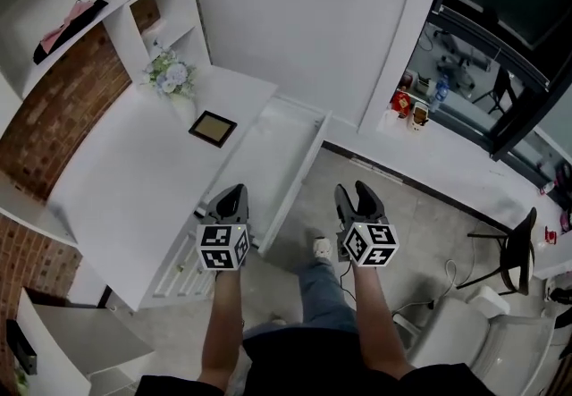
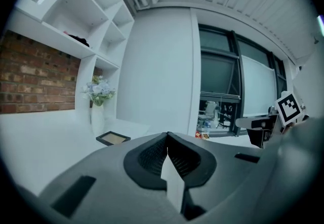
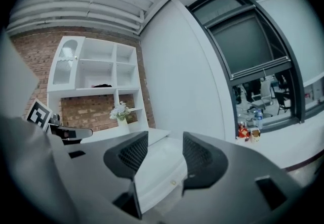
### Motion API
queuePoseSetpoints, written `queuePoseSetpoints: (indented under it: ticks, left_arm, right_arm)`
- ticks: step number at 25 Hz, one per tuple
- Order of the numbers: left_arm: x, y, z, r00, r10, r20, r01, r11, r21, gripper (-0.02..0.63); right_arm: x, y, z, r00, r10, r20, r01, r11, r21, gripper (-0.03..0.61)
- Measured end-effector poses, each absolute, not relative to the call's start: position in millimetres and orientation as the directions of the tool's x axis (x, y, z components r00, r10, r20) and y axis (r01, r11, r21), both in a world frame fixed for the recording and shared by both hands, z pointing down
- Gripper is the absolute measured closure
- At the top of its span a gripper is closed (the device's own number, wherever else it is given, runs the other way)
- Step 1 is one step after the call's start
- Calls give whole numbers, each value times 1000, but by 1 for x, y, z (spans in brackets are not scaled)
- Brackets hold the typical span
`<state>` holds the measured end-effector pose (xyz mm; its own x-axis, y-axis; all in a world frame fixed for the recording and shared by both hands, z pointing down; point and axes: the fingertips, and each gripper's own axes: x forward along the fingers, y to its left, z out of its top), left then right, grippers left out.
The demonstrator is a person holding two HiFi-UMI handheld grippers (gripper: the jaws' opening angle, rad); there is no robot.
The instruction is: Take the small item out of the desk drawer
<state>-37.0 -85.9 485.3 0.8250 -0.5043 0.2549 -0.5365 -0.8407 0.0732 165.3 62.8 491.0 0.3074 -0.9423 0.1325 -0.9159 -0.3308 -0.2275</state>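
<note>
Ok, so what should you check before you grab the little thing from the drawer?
1. The drawer is pulled open: ok.
2. The right gripper has jaws apart and empty: ok.
3. The left gripper has jaws together, holding nothing: ok.
4. The small item is spotted inside: cannot tell.
5. The right gripper is over the drawer: not ok, it hangs beside it, above the floor.

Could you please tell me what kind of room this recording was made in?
Most likely a study or home-office setup: a white desk with an open drawer, white wall shelves against brick, and a flower vase near a small picture frame.
</note>
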Motion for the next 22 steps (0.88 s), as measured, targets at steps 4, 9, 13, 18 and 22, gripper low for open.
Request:
queuePoseSetpoints:
  ticks: [4, 9, 13, 18, 22]
  left_arm:
    - [0, -129, 495, 783, -567, 255, -601, -796, 75, 604]
    - [24, -174, 504, 721, -630, 288, -675, -733, 88, 604]
    - [27, -208, 507, 640, -707, 301, -758, -646, 95, 604]
    - [32, -240, 515, 543, -776, 322, -835, -540, 107, 604]
    - [41, -252, 523, 506, -789, 348, -858, -503, 105, 604]
  right_arm:
    - [207, 0, 497, 225, -963, 147, -942, -253, -220, 385]
    - [235, -77, 503, 102, -978, 181, -967, -141, -214, 385]
    - [245, -140, 508, -32, -977, 209, -980, -10, -199, 385]
    - [256, -200, 516, -158, -958, 242, -975, 111, -194, 385]
    - [263, -232, 524, -204, -944, 259, -969, 156, -193, 385]
